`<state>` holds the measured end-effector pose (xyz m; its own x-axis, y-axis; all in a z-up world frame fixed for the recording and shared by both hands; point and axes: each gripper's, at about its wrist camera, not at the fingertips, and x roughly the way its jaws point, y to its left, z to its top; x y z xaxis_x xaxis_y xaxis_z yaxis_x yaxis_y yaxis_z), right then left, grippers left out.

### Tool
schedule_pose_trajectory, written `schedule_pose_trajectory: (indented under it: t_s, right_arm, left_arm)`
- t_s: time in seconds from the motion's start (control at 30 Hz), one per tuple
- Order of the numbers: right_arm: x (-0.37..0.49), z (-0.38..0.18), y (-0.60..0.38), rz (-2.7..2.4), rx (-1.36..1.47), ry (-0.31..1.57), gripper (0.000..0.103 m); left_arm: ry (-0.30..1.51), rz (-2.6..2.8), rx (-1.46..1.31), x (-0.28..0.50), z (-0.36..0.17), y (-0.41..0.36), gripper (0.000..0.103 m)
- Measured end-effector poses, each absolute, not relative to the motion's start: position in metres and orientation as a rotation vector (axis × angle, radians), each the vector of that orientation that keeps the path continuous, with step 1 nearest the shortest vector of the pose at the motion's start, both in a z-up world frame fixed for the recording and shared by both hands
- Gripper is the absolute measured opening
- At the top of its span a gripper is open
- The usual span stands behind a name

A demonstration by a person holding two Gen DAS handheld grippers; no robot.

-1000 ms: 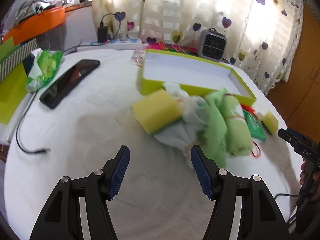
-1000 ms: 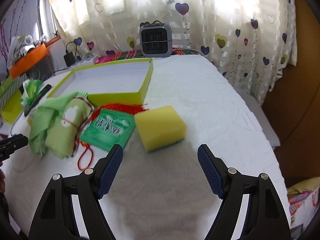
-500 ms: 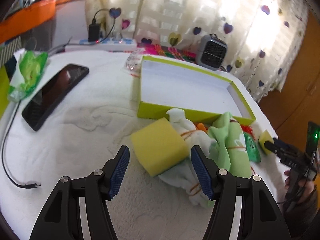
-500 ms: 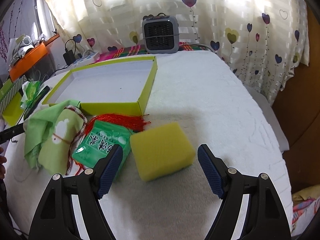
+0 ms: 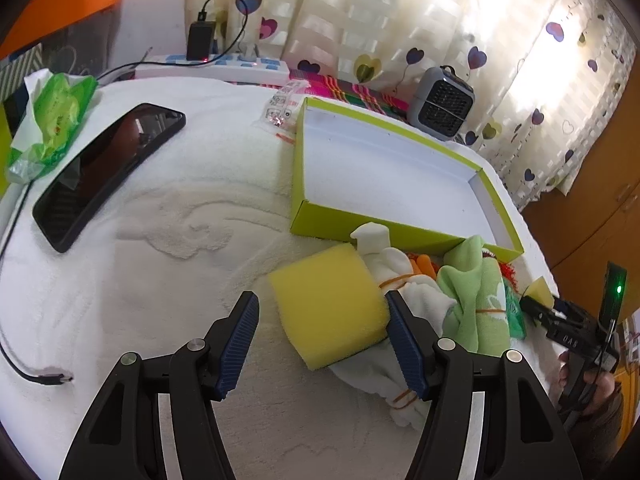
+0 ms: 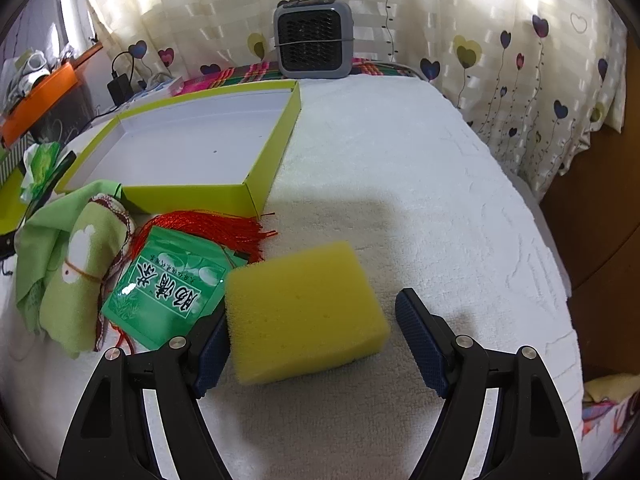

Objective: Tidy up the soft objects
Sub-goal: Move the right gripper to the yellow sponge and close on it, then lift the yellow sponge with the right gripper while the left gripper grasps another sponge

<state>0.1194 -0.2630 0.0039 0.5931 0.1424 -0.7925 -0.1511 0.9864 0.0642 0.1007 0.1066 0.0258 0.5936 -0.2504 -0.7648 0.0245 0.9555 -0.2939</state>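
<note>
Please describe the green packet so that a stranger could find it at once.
Find the shallow lime-green cardboard box on the white towel. Before its near corner lies a flat glossy green plastic packet over red tassel threads. Only it bears printed white characters.

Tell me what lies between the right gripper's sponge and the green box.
In the right wrist view, a green printed packet and red tassel threads lie between the yellow sponge and the green box, with some bare white cover.
</note>
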Motion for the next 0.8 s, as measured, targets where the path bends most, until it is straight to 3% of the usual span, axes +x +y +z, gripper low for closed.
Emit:
schedule_pose_trajectory:
  t_s: [0.23, 0.33, 0.4, 0.8]
  right_arm:
    - [0.123, 0.005, -0.263, 0.170, -0.006, 0.921, 0.077]
    - [0.121, 0.005, -0.266, 0.164, 0.011, 0.908, 0.063]
    - [0.121, 0.006, -0.268, 0.160, 0.024, 0.906, 0.059]
    - [0.112, 0.007, -0.268, 0.189, 0.039, 0.890, 0.057]
  left_arm:
    - [0.920, -0.134, -0.259, 0.097, 0.034, 0.117, 0.064]
    - [0.935, -0.136, -0.266, 0.097, 0.031, 0.119, 0.064]
    - [0.944, -0.139, -0.255, 0.098, 0.030, 0.117, 0.064]
    - [0.971, -0.143, -0.236, 0.092, 0.024, 0.113, 0.064]
